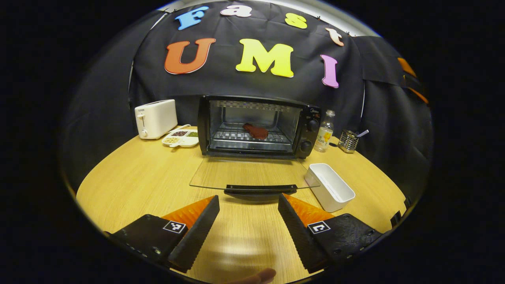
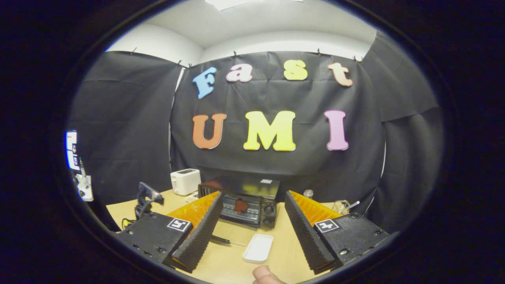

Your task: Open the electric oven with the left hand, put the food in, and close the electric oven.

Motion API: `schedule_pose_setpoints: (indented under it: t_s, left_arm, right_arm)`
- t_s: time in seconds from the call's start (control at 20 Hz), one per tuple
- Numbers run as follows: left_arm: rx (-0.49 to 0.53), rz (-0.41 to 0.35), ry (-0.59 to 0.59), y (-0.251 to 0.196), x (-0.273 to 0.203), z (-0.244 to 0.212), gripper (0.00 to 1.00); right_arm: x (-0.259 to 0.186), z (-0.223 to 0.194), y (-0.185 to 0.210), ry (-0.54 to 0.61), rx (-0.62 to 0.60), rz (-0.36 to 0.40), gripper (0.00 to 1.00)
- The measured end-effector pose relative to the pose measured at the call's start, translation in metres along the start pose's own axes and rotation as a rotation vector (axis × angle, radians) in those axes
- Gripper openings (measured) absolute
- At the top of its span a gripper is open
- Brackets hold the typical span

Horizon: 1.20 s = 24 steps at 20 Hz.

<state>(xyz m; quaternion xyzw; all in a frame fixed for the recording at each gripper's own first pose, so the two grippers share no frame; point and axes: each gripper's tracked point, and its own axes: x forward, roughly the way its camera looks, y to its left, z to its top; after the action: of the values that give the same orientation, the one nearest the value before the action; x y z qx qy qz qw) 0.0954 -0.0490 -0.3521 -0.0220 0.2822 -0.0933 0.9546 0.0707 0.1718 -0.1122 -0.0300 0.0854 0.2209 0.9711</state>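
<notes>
On wire rack, flat brownish food [image 1: 255,131], perhaps meat

Left gripper [image 1: 248,211] and right gripper [image 2: 252,221] both hover with jaws spread wide, holding nothing

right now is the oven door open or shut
Open. The oven has its glass door folded down flat over the table, and the food lies on the rack inside.
</notes>
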Motion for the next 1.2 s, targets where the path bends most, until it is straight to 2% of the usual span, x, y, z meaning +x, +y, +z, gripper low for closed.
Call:
schedule_pose_setpoints:
  t_s: [0.15, 0.25, 0.45, 0.55, 0.8, 1.2]
  left_arm:
    - [0.022, 0.0, 0.034, -0.01, 0.017, -0.013, 0.96]
    - [0.037, 0.02, 0.047, -0.009, 0.029, -0.017, 0.96]
    - [0.051, 0.029, 0.077, -0.01, 0.052, -0.024, 0.96]
    - [0.084, 0.066, 0.081, 0.0, 0.061, -0.02, 0.96]
    - [0.077, 0.066, 0.117, 0.002, 0.062, -0.025, 0.98]
    - [0.079, 0.064, 0.064, 0.002, 0.053, 0.0, 0.98]
  right_arm:
    - [-0.032, 0.018, -0.021, -0.062, -0.011, -0.029, 0.99]
    - [-0.046, 0.016, -0.033, -0.062, 0.004, -0.06, 0.99]
    - [-0.063, 0.008, -0.05, -0.057, 0.036, -0.074, 0.99]
    - [-0.065, 0.004, -0.064, -0.051, 0.04, -0.096, 0.99]
    - [-0.065, -0.004, -0.085, -0.025, 0.056, -0.147, 0.99]
    - [-0.084, 0.011, -0.086, -0.066, 0.041, -0.172, 1.0]
